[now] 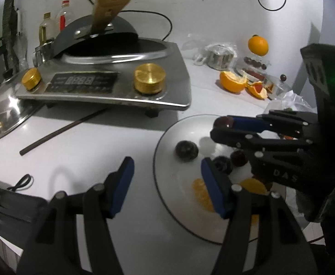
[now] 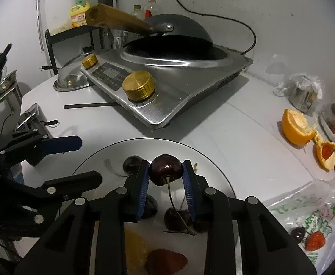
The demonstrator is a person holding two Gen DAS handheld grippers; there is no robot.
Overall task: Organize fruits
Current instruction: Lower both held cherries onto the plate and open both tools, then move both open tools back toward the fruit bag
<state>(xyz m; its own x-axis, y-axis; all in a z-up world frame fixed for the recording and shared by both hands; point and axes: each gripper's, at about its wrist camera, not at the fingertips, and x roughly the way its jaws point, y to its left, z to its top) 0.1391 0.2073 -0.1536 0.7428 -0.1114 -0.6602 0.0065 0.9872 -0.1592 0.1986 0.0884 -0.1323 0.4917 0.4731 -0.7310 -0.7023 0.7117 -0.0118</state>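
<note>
Right wrist view: right gripper (image 2: 166, 178) pinches a dark cherry (image 2: 166, 169) between its blue pads, above a glass plate (image 2: 213, 160).

Its stem hangs down. More cherries and an orange slice (image 1: 200, 193) lie on the plate. Left gripper (image 1: 167, 183) gapes wide, holding nothing, at the plate's edge.

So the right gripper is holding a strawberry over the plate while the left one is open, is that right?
Not quite. The right gripper holds a dark cherry with its stem hanging down, not a strawberry; the right wrist view shows it clearly between the jaws. The rest stands: it is over the plate, and the left gripper is open.
</note>
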